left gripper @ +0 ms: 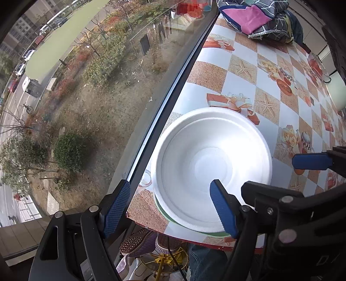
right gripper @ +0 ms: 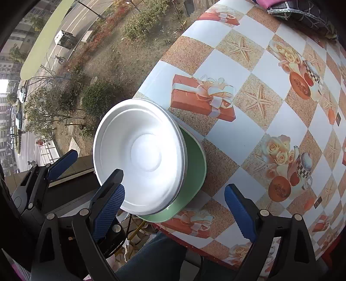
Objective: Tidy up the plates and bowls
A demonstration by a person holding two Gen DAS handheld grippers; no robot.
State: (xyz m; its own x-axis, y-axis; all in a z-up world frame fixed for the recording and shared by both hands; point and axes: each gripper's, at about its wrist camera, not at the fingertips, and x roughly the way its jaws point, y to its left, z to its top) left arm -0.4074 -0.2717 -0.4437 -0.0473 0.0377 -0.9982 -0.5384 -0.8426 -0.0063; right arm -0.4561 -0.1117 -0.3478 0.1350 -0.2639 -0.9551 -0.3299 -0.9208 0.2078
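Observation:
A white foam bowl [left gripper: 207, 160] sits on top of a green plate [left gripper: 164, 213] at the near left corner of the table by the window. In the right wrist view the white bowl [right gripper: 142, 155] rests on the green plate [right gripper: 194, 173]. My left gripper [left gripper: 170, 205] is open, its right finger over the bowl's near rim, its left finger beyond the table edge. My right gripper [right gripper: 179, 209] is open and empty just in front of the stack. The right gripper's finger also shows in the left wrist view [left gripper: 311, 161].
The table [right gripper: 248, 129] has a patterned cloth with gift boxes and starfish. Folded cloth [left gripper: 255, 17] lies at the far end. A glass dish [left gripper: 316, 64] sits at the far right. A window frame [left gripper: 173, 90] runs along the table's left edge.

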